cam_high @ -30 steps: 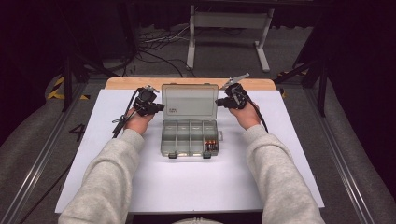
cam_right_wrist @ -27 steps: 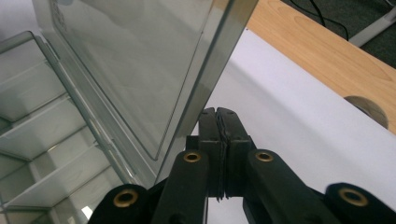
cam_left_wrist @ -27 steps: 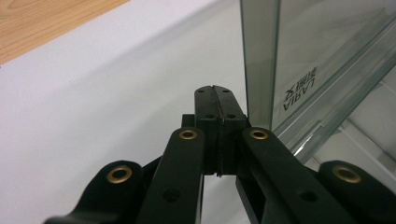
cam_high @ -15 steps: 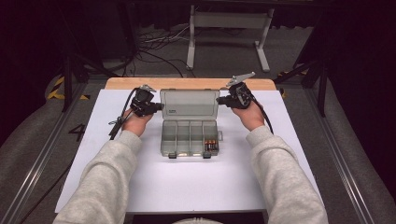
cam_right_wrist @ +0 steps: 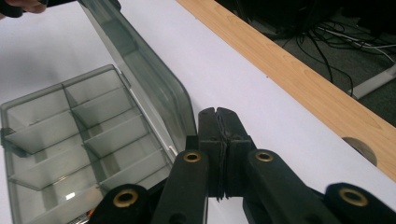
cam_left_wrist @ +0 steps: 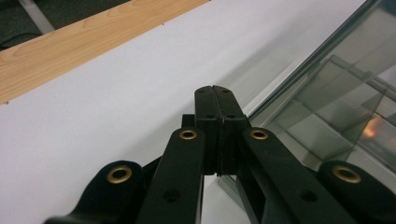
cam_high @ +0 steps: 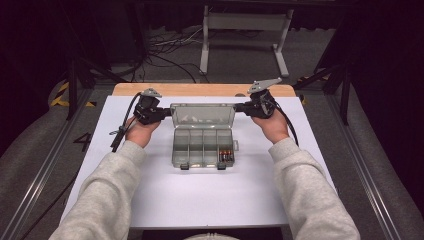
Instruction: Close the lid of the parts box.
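From the high view, I have the left gripper [cam_high: 162,113] and the right gripper [cam_high: 243,107] at either end of the clear grey plastic compartment box's [cam_high: 203,148] lid [cam_high: 202,114], which stands more upright than a second ago, so I judge the opening nearly done. In the left gripper view my jaws are pressed together on nothing, the lid's edge [cam_left_wrist: 308,70] just to their right and bare white table [cam_left_wrist: 116,102] to their left. In the right gripper view the jaws are likewise closed and empty, the lid [cam_right_wrist: 140,79] just to their left, the wooden edge strip [cam_right_wrist: 299,70] well off right.
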The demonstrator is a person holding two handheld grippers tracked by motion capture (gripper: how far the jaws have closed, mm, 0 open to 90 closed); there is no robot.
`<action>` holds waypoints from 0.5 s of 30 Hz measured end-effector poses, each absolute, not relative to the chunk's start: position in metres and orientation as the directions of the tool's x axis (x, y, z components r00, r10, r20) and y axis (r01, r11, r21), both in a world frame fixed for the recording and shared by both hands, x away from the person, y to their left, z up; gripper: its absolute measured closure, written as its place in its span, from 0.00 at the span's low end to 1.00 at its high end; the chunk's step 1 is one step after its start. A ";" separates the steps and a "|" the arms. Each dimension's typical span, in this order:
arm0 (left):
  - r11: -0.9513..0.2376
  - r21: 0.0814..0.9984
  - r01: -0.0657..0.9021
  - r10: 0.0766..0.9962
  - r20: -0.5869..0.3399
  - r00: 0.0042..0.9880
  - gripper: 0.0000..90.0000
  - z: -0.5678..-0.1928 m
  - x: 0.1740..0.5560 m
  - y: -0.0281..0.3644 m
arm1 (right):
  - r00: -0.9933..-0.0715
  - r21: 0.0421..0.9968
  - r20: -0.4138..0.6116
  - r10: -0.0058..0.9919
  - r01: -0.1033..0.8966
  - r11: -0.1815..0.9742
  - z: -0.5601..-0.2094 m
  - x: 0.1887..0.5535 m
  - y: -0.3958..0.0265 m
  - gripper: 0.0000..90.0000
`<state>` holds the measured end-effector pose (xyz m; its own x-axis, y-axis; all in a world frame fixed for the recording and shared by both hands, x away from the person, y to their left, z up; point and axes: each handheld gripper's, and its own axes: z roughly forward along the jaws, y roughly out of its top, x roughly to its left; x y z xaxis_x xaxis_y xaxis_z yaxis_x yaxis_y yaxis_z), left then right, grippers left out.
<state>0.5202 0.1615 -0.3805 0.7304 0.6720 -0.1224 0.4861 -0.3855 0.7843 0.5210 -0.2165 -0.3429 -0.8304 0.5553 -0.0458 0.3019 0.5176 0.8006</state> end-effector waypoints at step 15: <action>-0.325 0.832 0.448 0.625 -0.167 0.763 0.99 -0.372 0.497 0.170 | -0.857 0.843 -0.025 0.515 0.258 0.471 -0.336 0.495 -0.223 1.00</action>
